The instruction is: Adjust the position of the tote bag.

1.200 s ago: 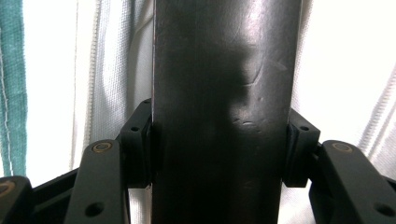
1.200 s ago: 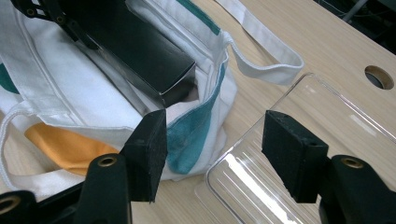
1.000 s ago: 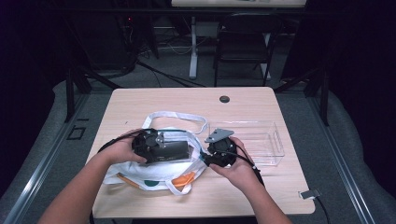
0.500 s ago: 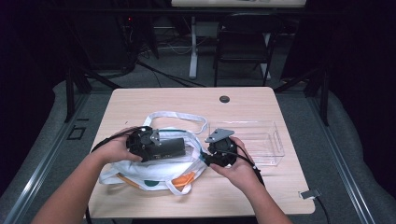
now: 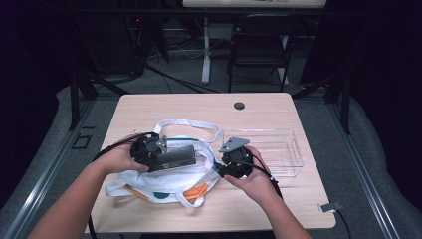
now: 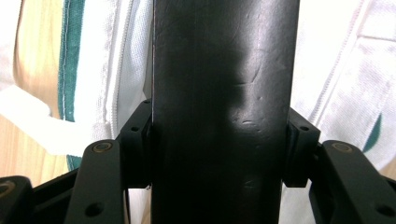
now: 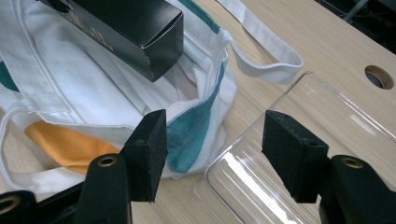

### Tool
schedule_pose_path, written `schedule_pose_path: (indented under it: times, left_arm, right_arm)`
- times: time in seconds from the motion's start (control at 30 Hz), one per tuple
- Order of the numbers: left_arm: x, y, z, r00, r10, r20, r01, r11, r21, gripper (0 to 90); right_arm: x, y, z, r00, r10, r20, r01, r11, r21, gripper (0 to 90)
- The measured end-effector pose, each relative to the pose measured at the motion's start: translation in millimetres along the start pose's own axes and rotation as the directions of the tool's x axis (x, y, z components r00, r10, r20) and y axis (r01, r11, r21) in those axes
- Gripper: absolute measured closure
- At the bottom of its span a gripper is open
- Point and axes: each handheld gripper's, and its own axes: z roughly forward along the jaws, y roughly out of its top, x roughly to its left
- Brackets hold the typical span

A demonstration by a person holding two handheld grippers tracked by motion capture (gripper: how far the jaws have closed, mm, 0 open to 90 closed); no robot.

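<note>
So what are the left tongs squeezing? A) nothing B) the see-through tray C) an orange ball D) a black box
D: in the left gripper view the black box sits clamped between the pads of the left tongs, above the white bag.

High view: we look down and forward from above near edge of table (image 5: pixel 149 107), whole top in frame, dark room beyond. Left gripper view: we sit right against black box (image 6: pixel 224 112), white bag (image 6: pixel 336 70) cloth close behind it. Right gripper view: we ride low over table, close, facing bag mouth and clear tray (image 7: pixel 299 154). All three views share bag and box; high and right views also share tray.
</note>
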Motion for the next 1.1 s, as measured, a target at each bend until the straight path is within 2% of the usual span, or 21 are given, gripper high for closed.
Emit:
schedule_pose_path:
  times: [0.13, 0.33, 0.43, 0.5, 0.8, 1.0, 1.1]
  left_arm:
    - [-0.6, 0.6, -6.6, 0.9999, -0.008, 0.012, 0.008, 0.9999, -0.011, 42.4]
    - [-1.8, 3.6, -14.9, 0.9996, -0.019, 0.020, 0.019, 0.9994, -0.030, 42.4]
    - [-0.9, 4.2, -18.1, 0.9995, -0.023, 0.023, 0.023, 0.9993, -0.029, 42.4]
    - [-0.4, 4.7, -19.7, 0.9992, -0.027, 0.028, 0.028, 0.9991, -0.032, 42.4]
    - [1.0, 12.5, -27.1, 0.9993, -0.017, 0.032, 0.018, 0.9996, -0.022, 42.4]
    - [1.7, 18.5, -31.7, 0.9997, 0.002, 0.024, -0.002, 0.9998, -0.021, 42.4]
    - [1.8, 20.4, -33.3, 0.9995, 0.007, 0.030, -0.006, 0.9998, -0.019, 42.4]
  right_arm:
    - [-1.3, 0.4, -0.9, 0.9999, 0.006, -0.015, -0.006, 1.000, -0.001, 40.6]
    - [-2.1, 1.3, 0.1, 1.0000, 0.009, -0.002, -0.010, 1.000, -0.009, 42.2]
    - [-3.1, 1.9, 0.4, 1.0000, 0.004, -0.008, -0.004, 1.000, 0.006, 42.6]
    - [-4.4, 1.6, 1.2, 0.9997, -0.009, -0.023, 0.009, 1.000, 0.014, 42.8]
    - [-6.3, -2.4, 3.2, 0.9970, -0.078, -0.006, 0.078, 0.997, 0.017, 42.0]
    - [-11.7, 1.4, -0.6, 0.9940, -0.104, -0.035, 0.104, 0.995, 0.001, 41.6]
    - [-14.5, 3.6, -1.5, 0.9912, -0.122, -0.051, 0.123, 0.992, 0.018, 41.7]
